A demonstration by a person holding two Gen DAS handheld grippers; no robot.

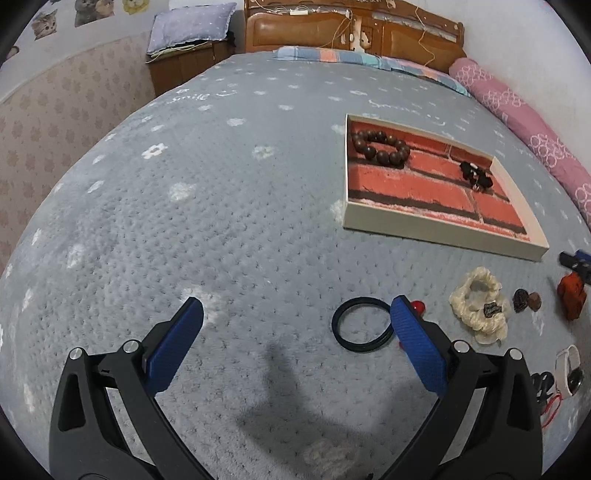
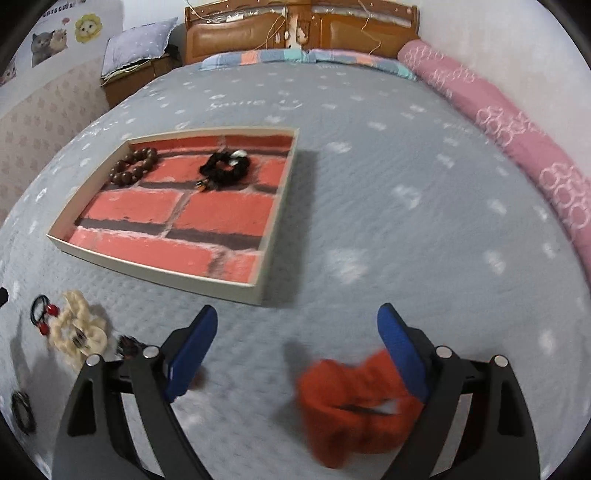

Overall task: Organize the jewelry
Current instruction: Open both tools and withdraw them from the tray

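Left hand-held gripper [image 1: 295, 321] hangs spread and empty; we see the black ring [image 1: 363, 325] lying flat on the bed [image 1: 221, 192], beside its right finger, nearer than the right hand-held gripper [image 2: 297, 325], also spread.

This is a bedroom in a home. Below the open jaws lies a wide bed with a grey quilted bedspread [image 1: 221, 206] that has small white flowers on it. Far ahead of the jaws stands a wooden headboard [image 1: 351, 29] with padded brown panels, and thin cords hang over it. Just in front of the headboard lies a striped pillow [image 2: 295, 57]. Ahead and to the right of the jaws, a long pink bolster [image 2: 517, 140] follows the edge of the bed. Ahead and to the left, a wooden bedside cabinet [image 1: 184, 66] carries a bluish cushion [image 1: 192, 26]. The wall [image 1: 55, 122] on that side has patterned paper and cat stickers [image 2: 48, 42].
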